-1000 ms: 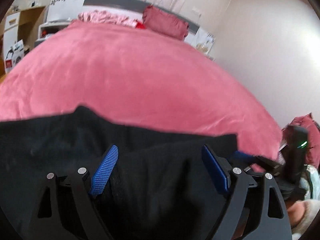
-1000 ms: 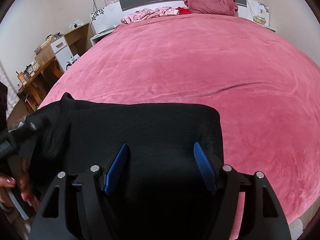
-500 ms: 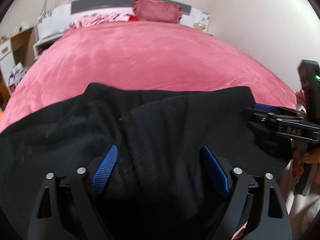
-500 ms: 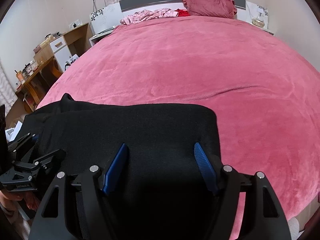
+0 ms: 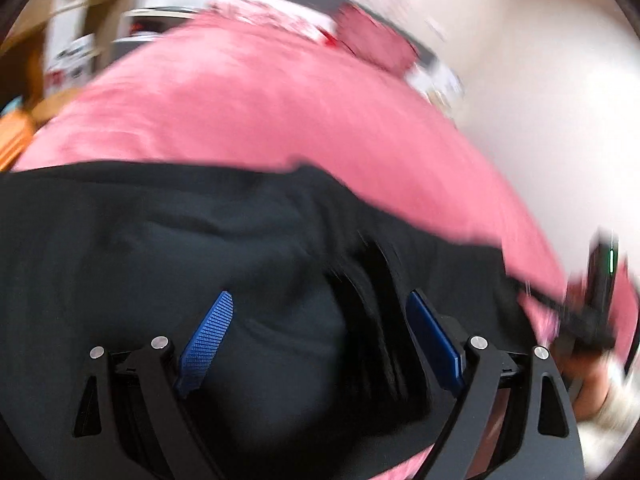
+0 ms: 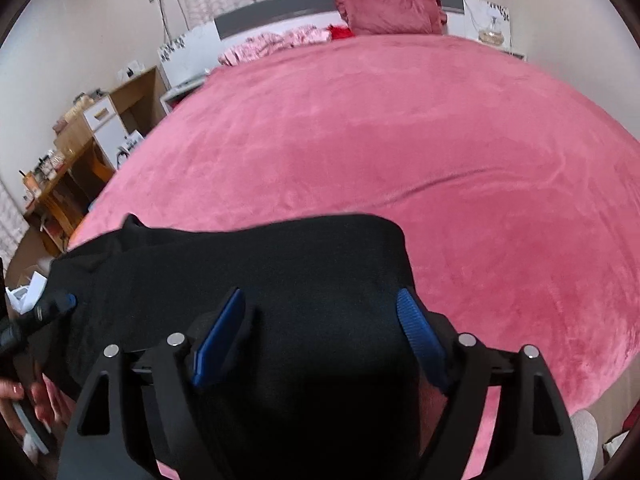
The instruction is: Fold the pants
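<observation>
Black pants point(image 6: 280, 272) lie on the near edge of a bed with a pink blanket point(image 6: 400, 140). In the left wrist view the pants point(image 5: 160, 240) look rumpled and the picture is blurred by motion. My left gripper point(image 5: 320, 320) is open, its blue pads spread above the dark cloth. My right gripper point(image 6: 322, 320) is open too, over the right end of the pants. The left gripper's tip point(image 6: 56, 306) shows at the left edge of the right wrist view, at the pants' left end. The right gripper point(image 5: 588, 320) shows at the right in the left wrist view.
A red pillow point(image 6: 392, 14) and crumpled pink bedding point(image 6: 276, 42) lie at the headboard. Wooden desks with small items point(image 6: 72, 152) stand left of the bed. A nightstand with a glass lamp point(image 6: 492, 32) is at the far right.
The left gripper has swung sharply, its view tilted and blurred, and the pants beneath it look more bunched. The right gripper has stayed nearly still. Both stay open.
</observation>
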The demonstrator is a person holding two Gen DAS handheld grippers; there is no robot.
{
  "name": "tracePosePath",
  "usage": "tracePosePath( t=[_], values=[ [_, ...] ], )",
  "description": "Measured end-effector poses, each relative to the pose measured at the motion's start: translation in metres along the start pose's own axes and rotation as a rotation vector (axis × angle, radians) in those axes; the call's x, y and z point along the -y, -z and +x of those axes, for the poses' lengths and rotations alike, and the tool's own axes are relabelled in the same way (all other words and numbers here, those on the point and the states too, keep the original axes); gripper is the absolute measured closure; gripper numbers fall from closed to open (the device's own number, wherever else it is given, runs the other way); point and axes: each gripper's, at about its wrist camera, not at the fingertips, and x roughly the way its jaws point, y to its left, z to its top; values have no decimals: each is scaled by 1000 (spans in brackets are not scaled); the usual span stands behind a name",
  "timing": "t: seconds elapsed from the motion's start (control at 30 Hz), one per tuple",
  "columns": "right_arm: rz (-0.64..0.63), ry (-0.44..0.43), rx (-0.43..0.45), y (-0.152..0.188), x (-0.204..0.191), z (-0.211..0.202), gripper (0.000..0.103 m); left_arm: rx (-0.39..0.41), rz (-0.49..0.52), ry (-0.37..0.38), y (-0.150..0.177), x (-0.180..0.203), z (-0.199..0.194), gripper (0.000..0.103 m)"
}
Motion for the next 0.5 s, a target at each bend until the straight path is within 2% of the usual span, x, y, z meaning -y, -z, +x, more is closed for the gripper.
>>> tracePosePath(
  t=[0.13,0.27,0.33,0.43,0.5],
  values=[
    [-21,-61,-9,3,-14,-5,23,138,-188,-99,-13,-50,-37,14],
    [-99,-93,-67,10,-33,7,18,199,-348,-205,-19,-102,-68,14],
    [-112,-94,-89,12,-35,12,14,230,-397,-240,-23,-125,-87,14],
    [-90,-110,-109,14,-34,18,13,266,-404,-290,-27,-145,-114,13],
    [-74,-124,-116,16,-32,21,12,223,-423,-313,-29,-167,-126,12]
  ],
)
